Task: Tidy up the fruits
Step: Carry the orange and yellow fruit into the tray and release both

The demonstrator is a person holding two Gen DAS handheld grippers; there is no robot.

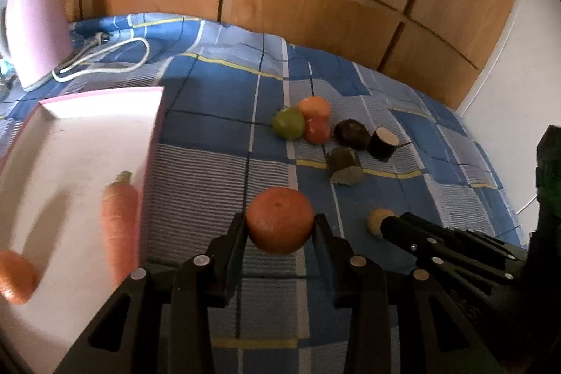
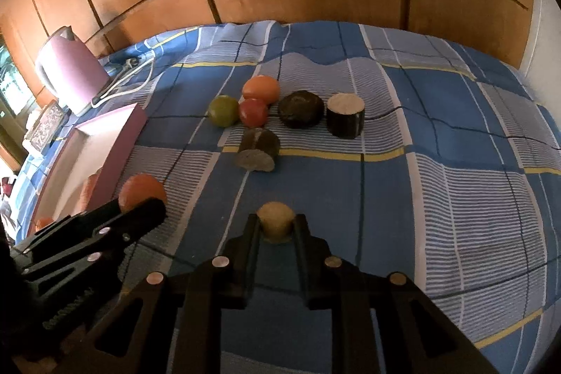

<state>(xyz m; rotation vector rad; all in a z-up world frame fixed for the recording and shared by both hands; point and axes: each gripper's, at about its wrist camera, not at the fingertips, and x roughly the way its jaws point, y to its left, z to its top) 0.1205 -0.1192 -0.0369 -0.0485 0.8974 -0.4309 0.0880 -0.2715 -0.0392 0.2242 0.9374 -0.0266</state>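
My left gripper (image 1: pixel 280 226) jaws clench a round orange fruit (image 1: pixel 279 219) beside the pink-edged white tray (image 1: pixel 105 114), which holds a carrot (image 1: pixel 119 219). My right gripper (image 2: pixel 276 223) jaws clasp a small tan fruit (image 2: pixel 276 219). Six pieces (image 2: pixel 259 109) wait on the blue checked bedspread (image 2: pixel 455 181).

Blue plaid cloth (image 2: pixel 438 198), pink kettle (image 1: pixel 36 30)

— Any writing to read here?
— Only faint embossed lettering on the side of the left gripper (image 2: pixel 142 211), at the near left of the right wrist view. It is too dim to make out.
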